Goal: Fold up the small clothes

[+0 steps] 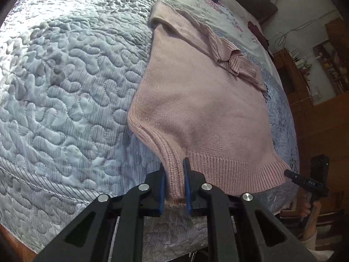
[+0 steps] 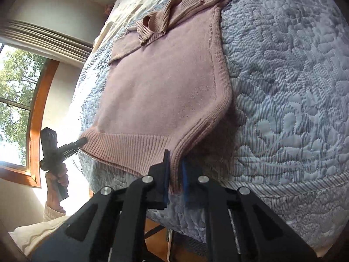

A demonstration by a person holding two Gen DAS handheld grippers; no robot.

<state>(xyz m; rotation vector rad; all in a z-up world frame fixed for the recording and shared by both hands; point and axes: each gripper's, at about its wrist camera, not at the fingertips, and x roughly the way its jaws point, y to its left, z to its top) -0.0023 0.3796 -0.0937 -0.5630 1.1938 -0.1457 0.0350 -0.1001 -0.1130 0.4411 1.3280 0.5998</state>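
Sweater (image 1: 196, 109), pink knit, lies flat on a bed covered by a pale blue quilted bedspread (image 1: 65, 87), its ribbed hem at the near edge of the bed and its body stretching away toward the far end. Left gripper (image 1: 174, 181) has its blue-padded fingers (image 1: 187, 187) closed narrowly on the ribbed hem at the left corner, the knit pinched upright between them. Right gripper (image 2: 174, 172) does the same at the opposite hem corner, its pads (image 2: 166, 174) clamped on the ribbing there. Each gripper also shows small in the other's view, at the far hem corner, with a person's hand (image 2: 59, 176) around its handle. So both corners of the near hem are held, and the garment's long axis runs straight away from the fingers toward the collar end. Up there a ribbed sleeve cuff (image 1: 226, 54) is folded across the body and lies bunched on top. The coming move is probably to carry the hem forward over the body toward that end; both grippers seem about equally placed for it. Open bedspread lies wide on the left and beyond the collar, while the bed's right edge runs just beside the sweater. Other fabric sits well apart at the far end.
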